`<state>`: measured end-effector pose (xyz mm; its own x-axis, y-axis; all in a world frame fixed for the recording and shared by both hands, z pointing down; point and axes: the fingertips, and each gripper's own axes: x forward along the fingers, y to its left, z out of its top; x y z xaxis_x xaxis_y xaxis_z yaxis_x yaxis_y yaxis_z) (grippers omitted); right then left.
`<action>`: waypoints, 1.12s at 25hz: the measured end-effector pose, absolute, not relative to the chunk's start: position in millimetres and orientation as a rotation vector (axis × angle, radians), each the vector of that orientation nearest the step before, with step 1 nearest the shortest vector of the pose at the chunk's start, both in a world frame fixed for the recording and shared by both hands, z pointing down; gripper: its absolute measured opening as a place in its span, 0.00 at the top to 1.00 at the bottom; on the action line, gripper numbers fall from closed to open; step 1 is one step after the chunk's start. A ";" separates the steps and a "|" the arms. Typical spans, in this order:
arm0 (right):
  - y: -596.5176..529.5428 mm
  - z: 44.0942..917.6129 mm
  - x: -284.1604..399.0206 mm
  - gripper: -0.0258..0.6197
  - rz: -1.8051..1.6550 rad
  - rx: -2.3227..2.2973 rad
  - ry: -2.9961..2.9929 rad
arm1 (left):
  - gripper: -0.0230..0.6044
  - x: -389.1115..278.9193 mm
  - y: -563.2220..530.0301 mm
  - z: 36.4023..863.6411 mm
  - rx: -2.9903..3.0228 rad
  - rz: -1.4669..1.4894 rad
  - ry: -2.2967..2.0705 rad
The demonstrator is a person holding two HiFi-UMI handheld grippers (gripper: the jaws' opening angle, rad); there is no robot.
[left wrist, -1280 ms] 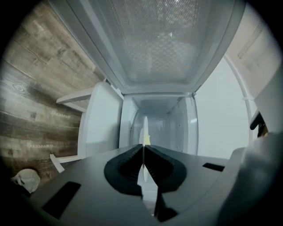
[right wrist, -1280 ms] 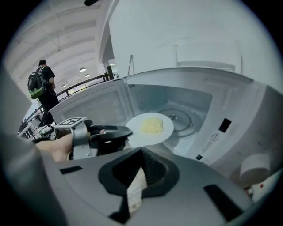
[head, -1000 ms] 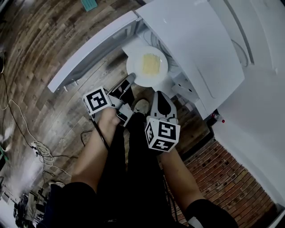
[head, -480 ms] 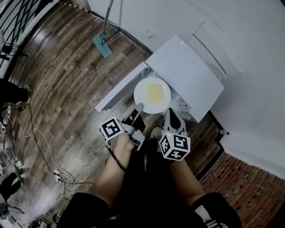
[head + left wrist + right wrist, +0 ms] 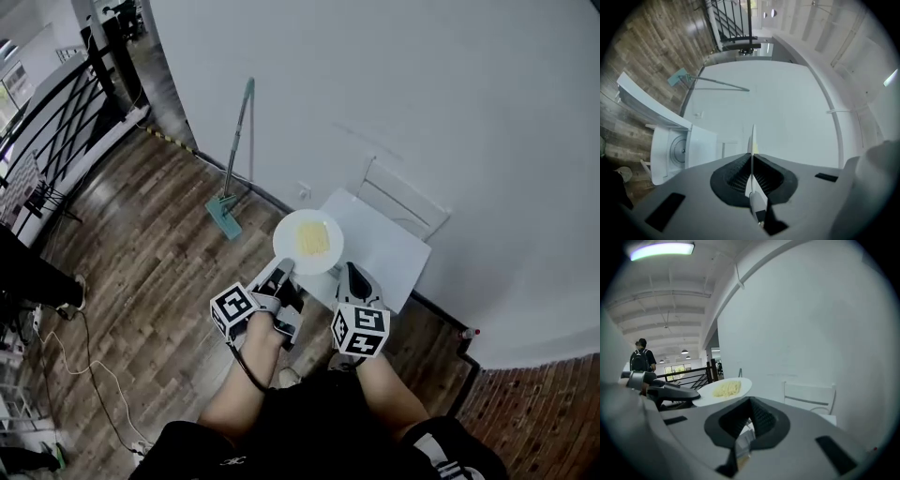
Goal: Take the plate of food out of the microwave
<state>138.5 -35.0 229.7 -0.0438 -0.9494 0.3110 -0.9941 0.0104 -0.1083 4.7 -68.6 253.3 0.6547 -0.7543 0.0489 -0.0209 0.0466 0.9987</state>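
A white plate point(image 5: 287, 249) with a flat yellow portion of food point(image 5: 312, 239) hangs in the air over the front of the white microwave point(image 5: 375, 248). My left gripper point(image 5: 283, 269) is shut on the plate's near rim. In the left gripper view the plate point(image 5: 753, 136) shows edge-on, pinched between the pads of that gripper point(image 5: 752, 157). My right gripper point(image 5: 352, 274) hovers just right of the plate, apart from it, jaws shut on nothing. From the right gripper point(image 5: 750, 401) the plate point(image 5: 724, 390) appears up and to the left. The microwave's door point(image 5: 644, 105) stands open.
A mop point(image 5: 234, 173) leans on the white wall left of the microwave. A white chair-like frame point(image 5: 398, 202) stands behind it. Black railing point(image 5: 66, 103) runs at far left, cables point(image 5: 89, 370) lie on the wood floor. A person point(image 5: 641, 358) stands far off.
The plate has come up out of the microwave, still in my left gripper. Both grippers rose with it, and the view pulled back so the microwave looks smaller and lower.
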 end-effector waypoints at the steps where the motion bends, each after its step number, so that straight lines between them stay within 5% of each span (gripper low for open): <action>1: -33.3 216.6 137.8 0.94 0.414 2.073 -2.140 | 0.94 6.4 -66.2 240.9 1.442 -0.640 -0.686; 11: -49.1 166.4 169.1 0.94 0.306 2.128 -2.152 | 0.94 44.5 -88.8 177.6 1.522 -0.661 -0.629; 28: -63.3 172.1 202.5 0.94 0.330 2.115 -2.148 | 0.94 81.1 -99.7 184.9 1.504 -0.628 -0.623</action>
